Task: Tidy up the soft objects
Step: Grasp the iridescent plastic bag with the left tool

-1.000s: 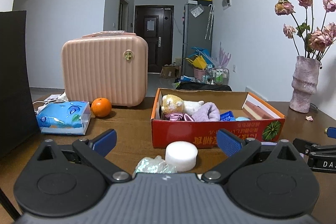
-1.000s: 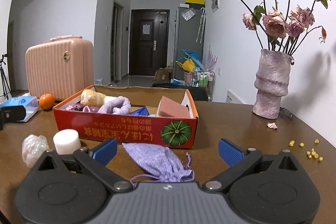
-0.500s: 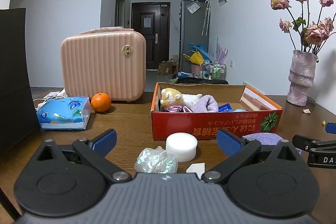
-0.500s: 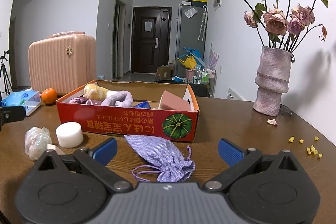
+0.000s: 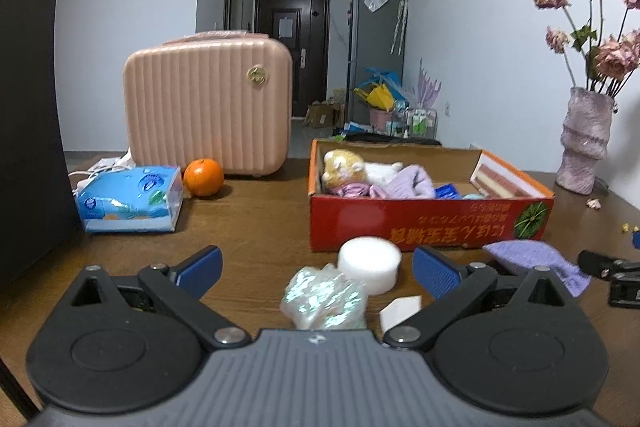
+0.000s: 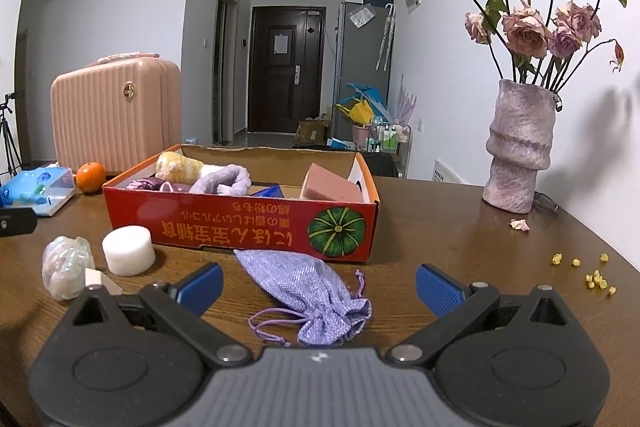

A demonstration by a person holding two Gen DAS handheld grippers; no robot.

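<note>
Both handheld tools look the same from where I stand: the left gripper [image 5: 316, 269] and the right gripper [image 6: 318, 285] each have a ribbed dark grey body with a small pale logo at its top edge. Two black round-hubbed arms with triangular cut-outs sit on either side, joined by black link bars on silver screws. Each finger ends in a blue pad [image 6: 438, 289] with a fine gridded texture.

Home apartment: wooden table [image 6: 440, 227] in living area, hallway to dark front door [image 6: 286, 67], grey fridge [image 5: 376, 47], vase of dried roses [image 6: 520, 143], pink suitcase [image 5: 206, 103], tissue pack [image 5: 130, 199], orange [image 5: 203, 177]
</note>
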